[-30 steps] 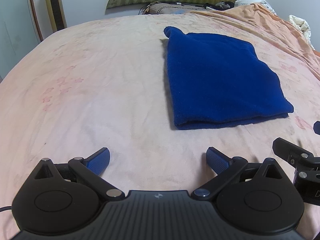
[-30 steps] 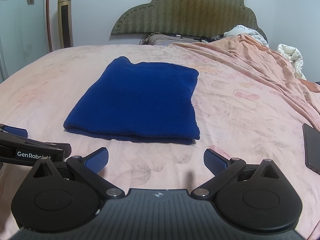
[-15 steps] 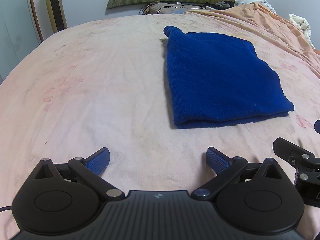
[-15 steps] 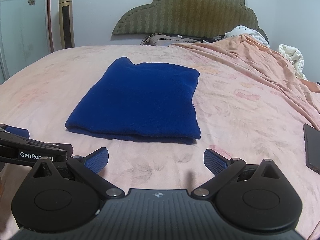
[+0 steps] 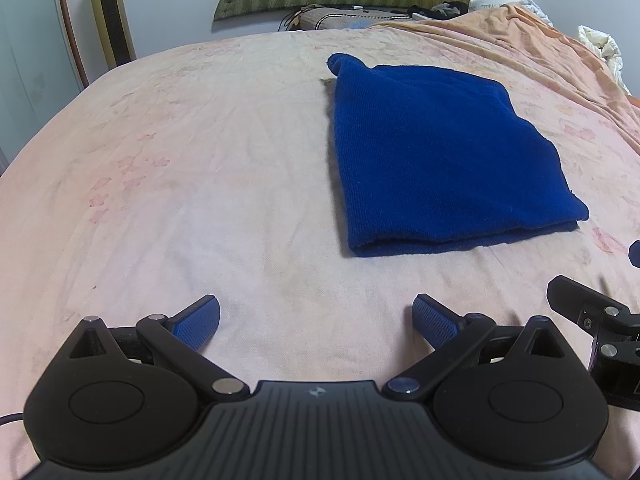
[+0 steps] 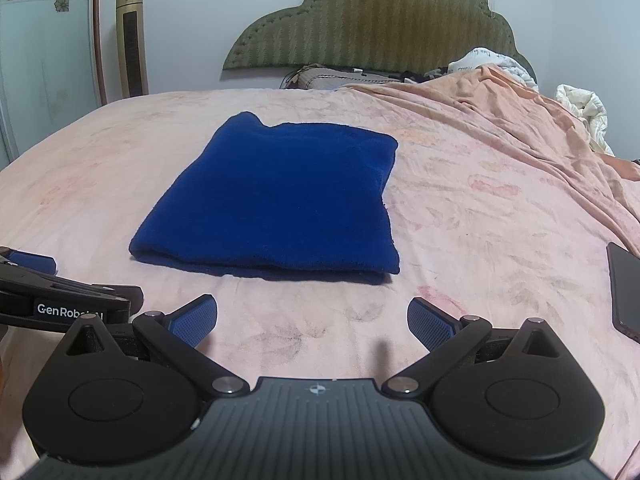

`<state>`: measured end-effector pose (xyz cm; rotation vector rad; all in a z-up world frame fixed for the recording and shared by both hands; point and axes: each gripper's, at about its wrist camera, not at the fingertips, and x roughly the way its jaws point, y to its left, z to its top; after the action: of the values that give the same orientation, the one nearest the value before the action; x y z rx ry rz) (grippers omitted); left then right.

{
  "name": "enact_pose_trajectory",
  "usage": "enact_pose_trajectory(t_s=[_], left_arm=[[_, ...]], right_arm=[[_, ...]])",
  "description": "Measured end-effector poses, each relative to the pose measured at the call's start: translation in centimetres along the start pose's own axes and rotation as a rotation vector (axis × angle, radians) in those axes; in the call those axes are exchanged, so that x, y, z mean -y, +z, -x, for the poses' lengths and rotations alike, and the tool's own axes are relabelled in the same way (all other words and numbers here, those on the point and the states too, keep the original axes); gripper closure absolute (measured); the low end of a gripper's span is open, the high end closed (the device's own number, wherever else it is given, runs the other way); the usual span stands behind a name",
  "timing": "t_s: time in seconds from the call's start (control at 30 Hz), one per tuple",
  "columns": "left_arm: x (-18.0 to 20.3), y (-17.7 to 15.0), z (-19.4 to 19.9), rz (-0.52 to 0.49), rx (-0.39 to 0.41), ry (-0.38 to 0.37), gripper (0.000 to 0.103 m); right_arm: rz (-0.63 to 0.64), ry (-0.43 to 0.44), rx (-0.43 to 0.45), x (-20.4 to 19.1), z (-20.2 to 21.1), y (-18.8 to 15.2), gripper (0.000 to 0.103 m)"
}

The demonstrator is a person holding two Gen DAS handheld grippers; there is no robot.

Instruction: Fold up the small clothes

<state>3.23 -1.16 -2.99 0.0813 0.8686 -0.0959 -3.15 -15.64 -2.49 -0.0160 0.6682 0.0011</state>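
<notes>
A dark blue knitted garment (image 5: pixel 440 152) lies folded into a flat rectangle on the pink bed sheet (image 5: pixel 200 184); it also shows in the right wrist view (image 6: pixel 276 200). My left gripper (image 5: pixel 316 316) is open and empty, low over the sheet, short of the garment's near left corner. My right gripper (image 6: pixel 312 316) is open and empty, just short of the garment's near folded edge. The right gripper's body shows at the right edge of the left wrist view (image 5: pixel 592 320); the left gripper's body shows at the left edge of the right wrist view (image 6: pixel 60 300).
A dark phone (image 6: pixel 626 292) lies on the sheet to the right. A rumpled orange blanket (image 6: pixel 500 112) and white bedding (image 6: pixel 584 108) pile up at the far right. A green headboard (image 6: pixel 380 32) and pillow stand at the back. A gold tower fan (image 6: pixel 132 40) stands far left.
Both grippers have drifted very slightly; the garment sits a touch further off in the right wrist view. Both stay open and the garment has not moved.
</notes>
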Motion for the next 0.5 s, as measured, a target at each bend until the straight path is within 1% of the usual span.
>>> enact_pose_trajectory(t_s=[0.5], left_arm=[[0.03, 0.02, 0.11, -0.005, 0.004, 0.007, 0.0]], right_arm=[[-0.009, 0.005, -0.002, 0.38, -0.02, -0.12, 0.001]])
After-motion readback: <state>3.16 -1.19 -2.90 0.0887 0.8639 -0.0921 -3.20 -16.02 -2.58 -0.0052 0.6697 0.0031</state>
